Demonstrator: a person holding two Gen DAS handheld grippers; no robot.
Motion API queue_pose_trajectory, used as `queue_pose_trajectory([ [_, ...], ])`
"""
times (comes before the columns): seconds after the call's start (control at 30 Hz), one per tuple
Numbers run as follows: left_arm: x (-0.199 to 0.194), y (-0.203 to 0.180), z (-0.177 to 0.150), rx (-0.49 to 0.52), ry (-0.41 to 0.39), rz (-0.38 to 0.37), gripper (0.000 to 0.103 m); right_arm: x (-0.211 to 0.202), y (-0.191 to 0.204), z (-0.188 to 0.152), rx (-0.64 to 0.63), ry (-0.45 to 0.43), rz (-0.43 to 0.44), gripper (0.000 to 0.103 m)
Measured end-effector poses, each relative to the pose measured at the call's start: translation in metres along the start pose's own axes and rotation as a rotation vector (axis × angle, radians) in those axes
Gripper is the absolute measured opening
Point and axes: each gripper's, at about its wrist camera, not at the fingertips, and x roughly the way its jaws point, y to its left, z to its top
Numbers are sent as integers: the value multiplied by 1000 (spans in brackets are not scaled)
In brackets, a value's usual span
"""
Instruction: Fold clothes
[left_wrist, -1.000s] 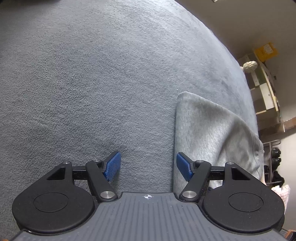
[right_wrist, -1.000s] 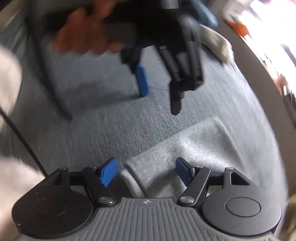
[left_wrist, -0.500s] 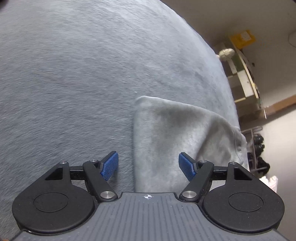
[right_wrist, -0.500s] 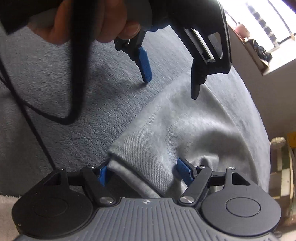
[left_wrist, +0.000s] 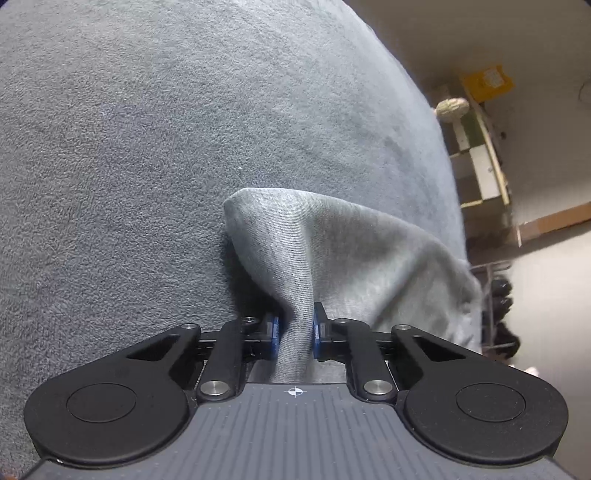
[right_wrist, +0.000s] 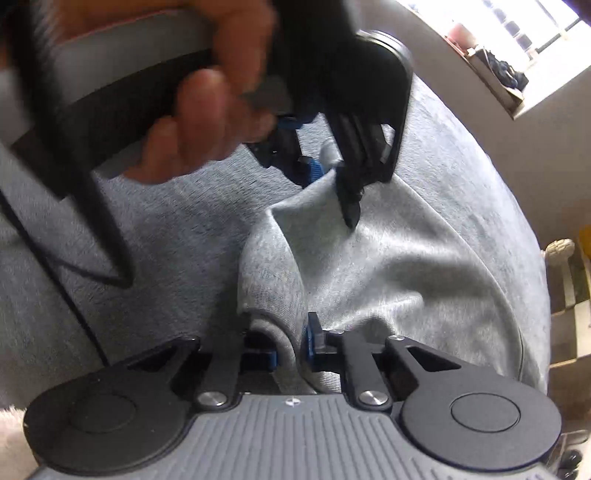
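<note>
Between the blue pads of the left claw (left_wrist: 294, 334): a pinched ridge of the grey garment (left_wrist: 354, 258), clenched tight, cloth bunched into a vertical pleat that runs down behind the pads. Right claw (right_wrist: 291, 347) likewise clamped, its grip on a thick rolled hem or cuff edge of the same garment.

Seen from the right wrist view, the left claw sits further along the same edge, held in the person's hand (right_wrist: 199, 122); that part is blurred. Both grips lie on one border of the cloth, set apart. My reading: two corners or edge points taken so the border can be lifted and carried over the rest as one fold.

Garment: light grey knit, fine ribbed weave, soft and fairly heavy-looking, sweatshirt-like. Its bulk lies on a darker grey fleece blanket (left_wrist: 147, 147), which covers the surface under it; whether bed or sofa I cannot tell. Cloth tents up toward each grip, with loose creases fanning between them. A rounded corner stands up beyond the left claw. Seems already doubled at least once, judging by the layered edge.

Dark cable (right_wrist: 92, 236) trails over the blanket at left. Shelving (left_wrist: 480, 158) and a window (right_wrist: 517, 33) beyond the blanket's edge.
</note>
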Motion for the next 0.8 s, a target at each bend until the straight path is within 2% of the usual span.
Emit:
queue_pose_trajectory([
  [0.2, -32, 15, 13, -96, -60, -94, 7, -18, 6, 8, 4, -23, -1, 12],
  [0.3, -50, 25, 28, -137, -79, -145, 6, -23, 5, 24, 30, -57, 4, 12],
  [0.43, -81, 40, 43, -112, -110, -144, 6, -28, 18, 50, 15, -102, 39, 12],
  [0.57, -127, 77, 50, -123, -150, -110, 6, -34, 41, 82, 17, -153, 112, 12],
  [0.73, -202, 127, 59, -87, -216, 13, 6, -46, 85, 127, 23, -255, 249, 12],
  [0.8, -220, 143, 60, -66, -219, 71, 7, -50, 103, 142, 23, -295, 296, 12],
])
